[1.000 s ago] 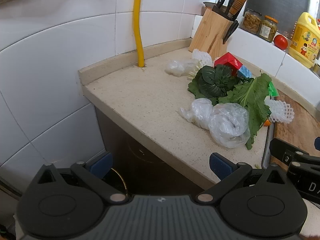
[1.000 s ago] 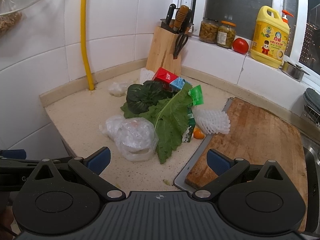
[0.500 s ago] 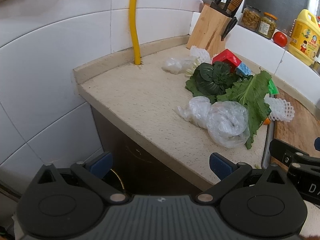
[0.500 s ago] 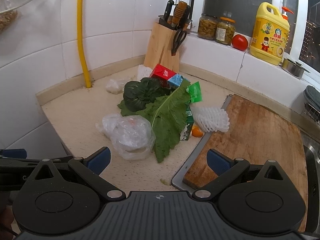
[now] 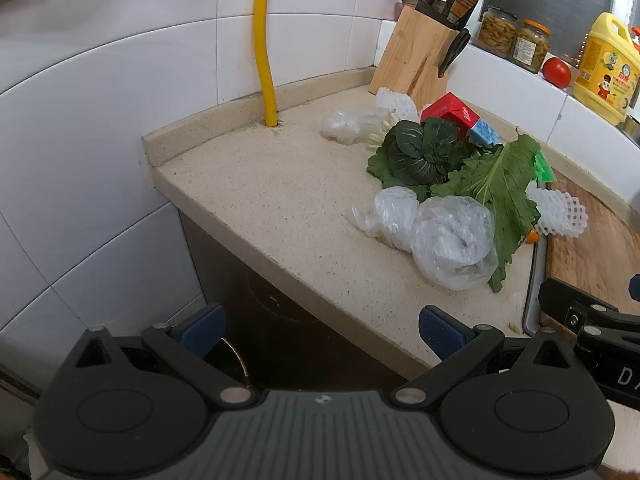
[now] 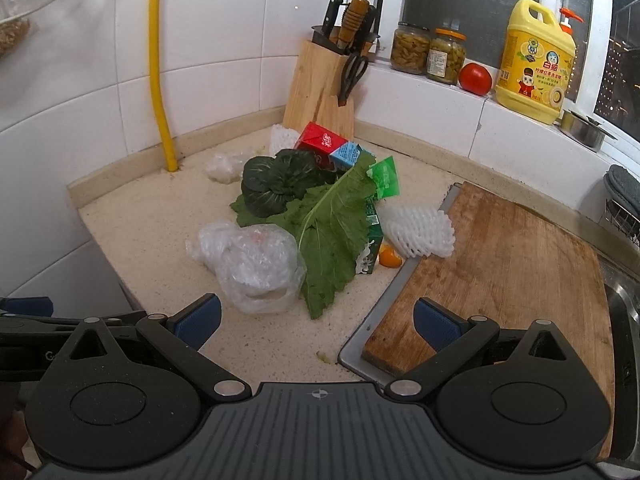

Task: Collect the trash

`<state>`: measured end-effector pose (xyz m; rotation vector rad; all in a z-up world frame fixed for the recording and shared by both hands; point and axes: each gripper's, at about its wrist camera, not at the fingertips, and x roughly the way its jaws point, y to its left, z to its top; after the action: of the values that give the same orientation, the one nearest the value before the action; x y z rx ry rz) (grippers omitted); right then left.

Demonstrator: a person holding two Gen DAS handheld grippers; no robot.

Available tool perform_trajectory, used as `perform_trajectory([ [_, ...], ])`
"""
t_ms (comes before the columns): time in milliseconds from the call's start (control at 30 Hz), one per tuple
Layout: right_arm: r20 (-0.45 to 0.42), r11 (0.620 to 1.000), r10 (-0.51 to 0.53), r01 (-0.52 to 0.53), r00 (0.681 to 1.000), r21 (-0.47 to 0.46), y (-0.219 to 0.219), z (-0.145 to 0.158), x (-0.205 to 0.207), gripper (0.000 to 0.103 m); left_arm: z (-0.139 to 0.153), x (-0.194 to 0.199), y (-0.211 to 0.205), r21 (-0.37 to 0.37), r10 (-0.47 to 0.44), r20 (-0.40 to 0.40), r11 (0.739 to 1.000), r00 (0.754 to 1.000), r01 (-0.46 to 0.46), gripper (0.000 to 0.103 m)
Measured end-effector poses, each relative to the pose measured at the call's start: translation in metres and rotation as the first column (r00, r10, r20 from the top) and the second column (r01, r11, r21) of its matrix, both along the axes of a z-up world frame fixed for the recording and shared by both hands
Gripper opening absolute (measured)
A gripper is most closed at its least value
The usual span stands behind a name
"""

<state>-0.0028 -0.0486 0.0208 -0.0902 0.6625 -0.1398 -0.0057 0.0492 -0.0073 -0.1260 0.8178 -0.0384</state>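
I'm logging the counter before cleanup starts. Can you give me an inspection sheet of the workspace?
Surface: speckled counter, crumbs near the front edge.
Job's things: plastic bags, leaves, red carton, green carton, foam nets, orange peel, all in one heap.
Clutter: cutting board on a tray.
Grippers: left gripper and right gripper both open, empty, short of the heap.
Cables: nothing seen; a yellow pipe enters the counter.
Surroundings: knife block, jars, tomato, detergent on the sill.

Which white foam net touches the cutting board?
The foam net beside the orange peel; the other net lies back by the knife block.
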Motion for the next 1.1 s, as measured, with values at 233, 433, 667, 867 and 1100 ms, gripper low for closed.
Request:
perform_trajectory([
  [233, 0.005, 1.0, -0.005, 0.005, 1.0, 0.005, 0.0, -0.001, -0.006, 0.103, 0.001, -0.005, 0.0, 0.007, -0.005, 0.011, 1.0, 1.0, 0.005, 0.099],
  [433, 0.01, 1.0, -0.014, 0.014, 1.0, 0.007, 0.001, 0.0, -0.011, 0.103, 0.002, -0.009, -0.001, 0.012, -0.018, 0.017, 1.0, 1.0, 0.018, 0.099],
  [667, -0.001, 0.999, -0.05, 0.05, 0.999, -0.011, -0.008, -0.001, -0.011, 0.103, 0.0, -0.006, -0.01, 0.004, -0.056, 0.011, 0.998, 0.998, 0.056, 0.1],
  [867, 0.004, 0.997, -0.073, 0.073, 0.997, -0.005, -0.02, -0.002, -0.005, 0.103, 0.004, 0.004, -0.019, 0.016, -0.07, 0.025, 0.997, 0.997, 0.07, 0.1],
  [1100, -0.003, 0.995, -0.096, 0.096, 0.995, -0.008, -0.041, -0.003, 0.015, 0.103, 0.009, 0.028, -0.036, 0.03, -0.085, 0.038, 0.996, 0.996, 0.084, 0.1],
])
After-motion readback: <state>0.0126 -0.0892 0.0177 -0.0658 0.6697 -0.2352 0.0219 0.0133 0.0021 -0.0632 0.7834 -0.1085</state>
